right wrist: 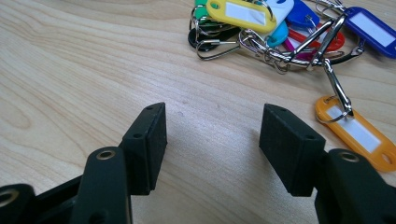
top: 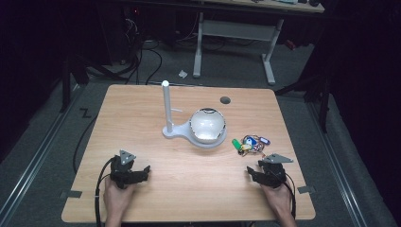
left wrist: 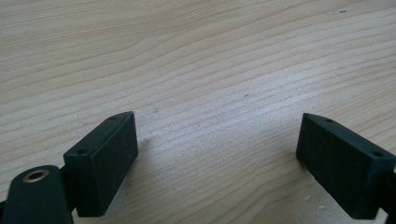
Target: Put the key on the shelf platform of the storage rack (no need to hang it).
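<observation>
The left hand-held gripper [top: 142,171] rests low on the near left part of the light wooden desk [top: 142,109]. Its two black jaws are spread wide, with bare wood between them and nothing in them. In the left gripper view, the left hand-held gripper [left wrist: 217,149] looks along the wood grain.

The right hand-held gripper [top: 251,174] sits on the near right part of the desk. Its jaws are spread too, a bit less wide, and nothing is between them. In the right gripper view, the right hand-held gripper [right wrist: 212,135] points at the bunch of colourful plastic key tags on metal rings [right wrist: 280,32], which lies on the desk just ahead of the jaws and a little to the right. An orange tag [right wrist: 357,133] from the bunch lies just beside the right jaw, and I cannot tell if it touches it.

From the high view, the bunch of key tags [top: 250,144] lies near the right hand-held gripper, between it and the shiny round silver bowl [top: 207,125]. The bowl sits in the middle of the desk on a white plastic stand with a tall upright post [top: 166,109].
</observation>
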A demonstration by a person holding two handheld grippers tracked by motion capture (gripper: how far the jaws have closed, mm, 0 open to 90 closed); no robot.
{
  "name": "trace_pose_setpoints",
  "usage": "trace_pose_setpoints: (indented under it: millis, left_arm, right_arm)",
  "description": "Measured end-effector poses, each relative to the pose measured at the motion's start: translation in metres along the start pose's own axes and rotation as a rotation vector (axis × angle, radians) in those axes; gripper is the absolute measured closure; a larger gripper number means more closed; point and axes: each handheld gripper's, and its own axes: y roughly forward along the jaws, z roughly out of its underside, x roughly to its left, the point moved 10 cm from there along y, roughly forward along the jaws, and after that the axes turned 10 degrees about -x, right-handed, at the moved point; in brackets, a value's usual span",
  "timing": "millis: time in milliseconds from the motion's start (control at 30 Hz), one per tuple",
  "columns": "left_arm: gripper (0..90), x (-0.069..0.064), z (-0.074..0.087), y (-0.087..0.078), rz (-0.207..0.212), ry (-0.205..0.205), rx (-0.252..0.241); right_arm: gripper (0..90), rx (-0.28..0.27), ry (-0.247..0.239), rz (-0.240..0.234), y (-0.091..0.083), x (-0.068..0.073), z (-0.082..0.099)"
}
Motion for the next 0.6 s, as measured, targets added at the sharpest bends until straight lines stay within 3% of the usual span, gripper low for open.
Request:
trace_pose_setpoints:
  millis: [367,600]
  left_arm:
    - [13.0,0.000,0.000,0.000,-0.004,-0.006,0.001]
    - [13.0,0.000,0.000,0.000,-0.003,-0.004,0.002]
  right_arm:
    - [43.7,-0.032,0.055,-0.015,-0.007,-0.002,-0.006]
    - [45.3,-0.067,0.062,-0.023,-0.013,-0.003,-0.019]
